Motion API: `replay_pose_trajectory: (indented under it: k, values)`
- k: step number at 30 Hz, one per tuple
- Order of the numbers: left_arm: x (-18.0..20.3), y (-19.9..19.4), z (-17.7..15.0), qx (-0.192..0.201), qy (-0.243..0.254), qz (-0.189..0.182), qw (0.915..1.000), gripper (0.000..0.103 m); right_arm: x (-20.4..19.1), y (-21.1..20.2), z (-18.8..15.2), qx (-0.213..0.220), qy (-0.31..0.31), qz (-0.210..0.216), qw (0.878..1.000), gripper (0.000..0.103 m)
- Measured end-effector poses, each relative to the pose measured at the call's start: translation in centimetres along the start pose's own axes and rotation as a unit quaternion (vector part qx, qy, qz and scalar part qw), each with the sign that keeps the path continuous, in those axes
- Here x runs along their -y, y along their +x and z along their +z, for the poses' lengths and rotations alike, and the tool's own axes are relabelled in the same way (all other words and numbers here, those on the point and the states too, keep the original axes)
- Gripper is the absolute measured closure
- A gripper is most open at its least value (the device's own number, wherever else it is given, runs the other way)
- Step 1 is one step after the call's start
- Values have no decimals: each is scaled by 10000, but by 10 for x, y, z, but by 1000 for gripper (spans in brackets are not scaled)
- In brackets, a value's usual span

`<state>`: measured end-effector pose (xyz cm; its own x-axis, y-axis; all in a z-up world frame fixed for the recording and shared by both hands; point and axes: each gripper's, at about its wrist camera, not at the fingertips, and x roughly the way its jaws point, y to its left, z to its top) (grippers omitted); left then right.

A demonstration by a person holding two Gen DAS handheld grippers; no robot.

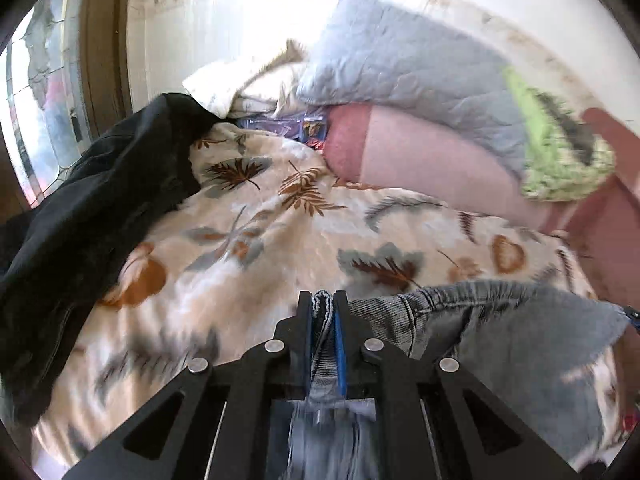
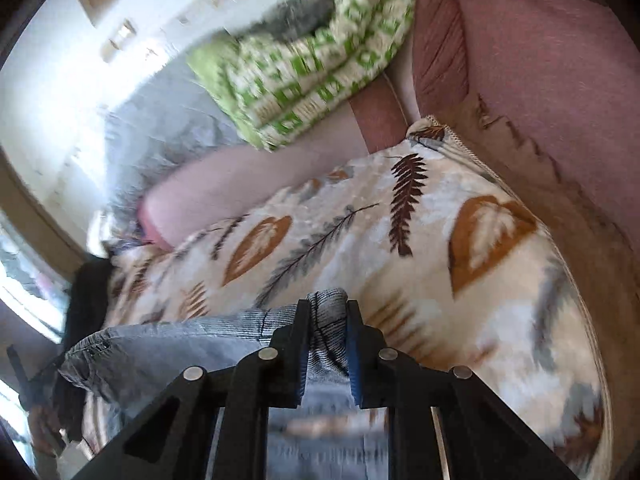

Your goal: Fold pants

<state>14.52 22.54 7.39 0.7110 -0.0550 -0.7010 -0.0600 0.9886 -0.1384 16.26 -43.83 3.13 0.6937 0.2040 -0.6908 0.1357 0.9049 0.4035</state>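
Faded blue denim pants (image 1: pixel 500 332) hang between my two grippers above a leaf-print blanket (image 1: pixel 288 232). My left gripper (image 1: pixel 323 300) is shut on a bunched edge of the pants, and the cloth stretches off to the right. In the right wrist view my right gripper (image 2: pixel 328 304) is shut on another thick fold of the pants (image 2: pixel 192 344), and the cloth runs off to the left. Denim also hangs down under both grippers, blurred.
A black garment (image 1: pixel 92 216) lies on the blanket's left side. Behind are a pink bolster (image 1: pixel 432 160), a grey quilted pillow (image 1: pixel 408 64), a green patterned cloth (image 2: pixel 312 60) and a pink sofa back (image 2: pixel 540 72). A window (image 1: pixel 36 88) is at far left.
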Motion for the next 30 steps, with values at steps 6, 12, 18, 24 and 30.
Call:
replay_pose_trajectory:
  k: [6, 12, 18, 24, 30]
  values:
    - [-40, -42, -105, -647, 139, -356, 9972, 87, 53, -50, -111, -647, 106, 148, 9977, 80]
    - [-78, -46, -144, -1183, -18, 487, 9918, 77, 98, -61, -179, -1278, 511, -204, 9903, 45]
    - [-37, -73, -111, -317, 5, 122, 9994, 43, 57, -83, -152, -726, 387, 221, 9964, 41]
    - [16, -17, -138, -810, 379, 210, 9958, 36, 35, -19, -176, -1759, 33, 12, 9844, 30]
    - [22, 9, -154, -1274, 547, 1074, 9845, 34, 30, -30, -166, -1784, 26, -290, 9835, 35]
